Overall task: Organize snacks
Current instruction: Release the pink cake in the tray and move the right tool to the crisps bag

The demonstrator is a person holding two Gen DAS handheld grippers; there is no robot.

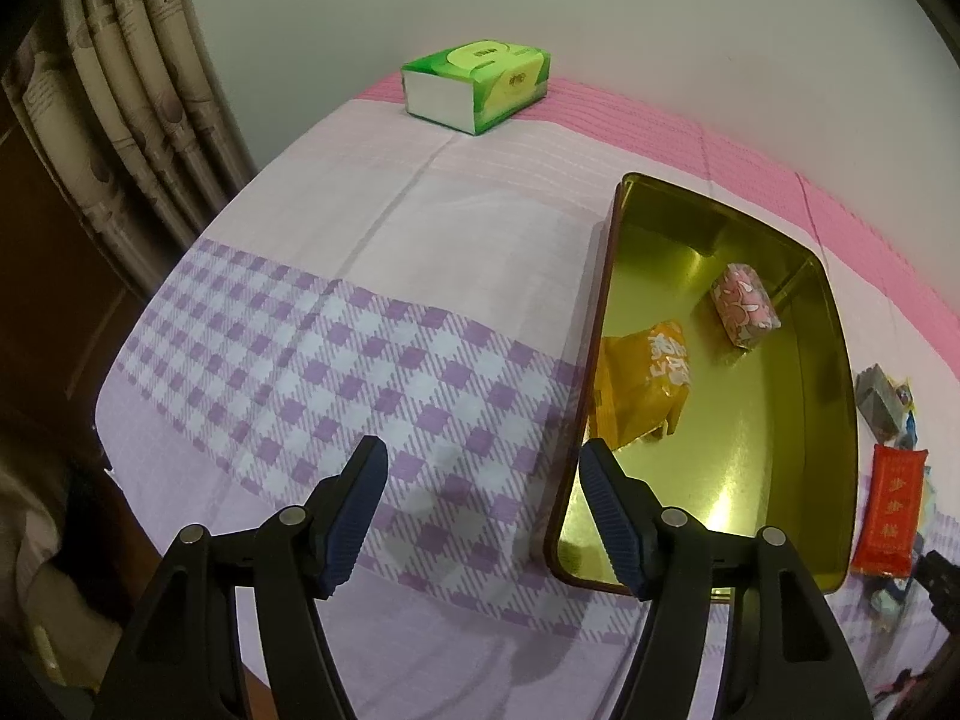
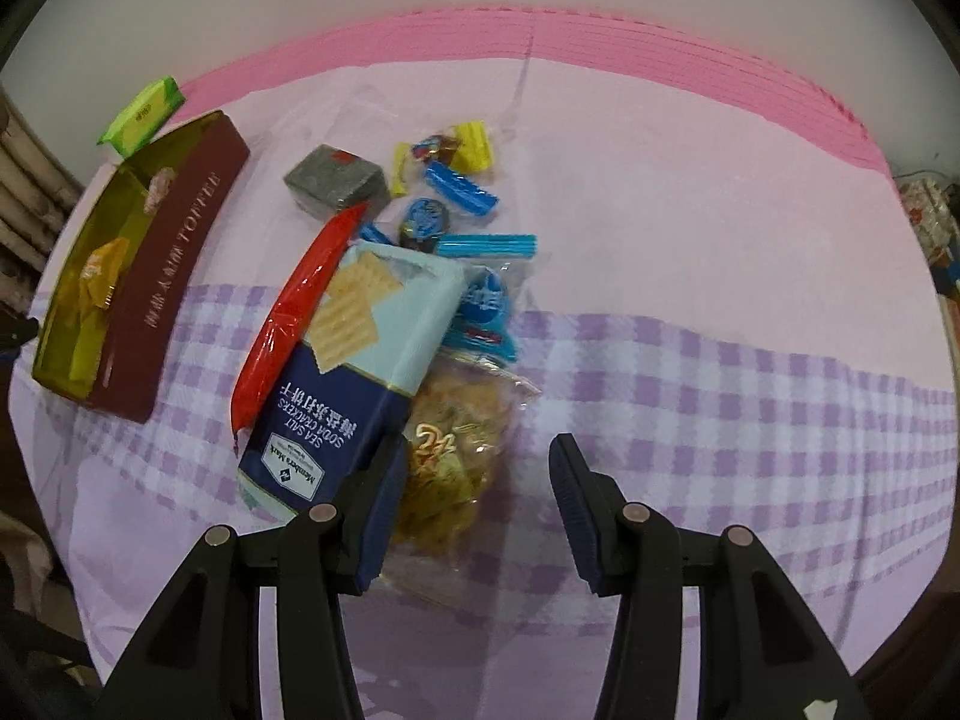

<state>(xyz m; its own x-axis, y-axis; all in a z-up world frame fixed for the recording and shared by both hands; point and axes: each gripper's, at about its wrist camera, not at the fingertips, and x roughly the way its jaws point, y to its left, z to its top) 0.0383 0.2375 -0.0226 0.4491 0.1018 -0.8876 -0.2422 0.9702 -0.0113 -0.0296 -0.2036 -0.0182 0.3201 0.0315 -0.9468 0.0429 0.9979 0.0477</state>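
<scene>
Step in hand, as I judge it: sorting loose snacks into the tin, picking stage. Two are in; the rest wait outside.

**Tools**
- Left tool (image 1: 483, 501): jaws apart, nothing between them, poised low in the left wrist view over the near left corner of the tin (image 1: 831, 360).
- Right tool (image 2: 474, 495): jaws partly apart, gripping nothing. In the right wrist view its left pad stands at the edge of the clear bag of fried snacks (image 2: 456, 444); I cannot tell whether it touches.

**Count, in the tin (2)**
- 1 orange packet (image 1: 645, 384), centre right of the left wrist view.
- 1 pink wrapped block (image 1: 744, 306), above and right of it.

**Count, on the surface (image 2: 720, 210), centre of the right wrist view**
- 1 cracker box (image 2: 354, 372).
- 1 long red packet (image 2: 294, 312), lying along its left edge.
- 1 grey block (image 2: 336, 180), upper centre.
- 1 clear bag of fried snacks, as above.
- Small blue and yellow sweets (image 2: 462, 186): a heap, overlapping, not countable exactly.

**Apart**
- 1 green tissue pack (image 1: 477, 84), top of the left wrist view.

**Next move, my judgement:** you need the right tool centred over one item, the clear bag being nearest, with jaws wide enough to span it. Soft bags crumple, so close gently.
</scene>
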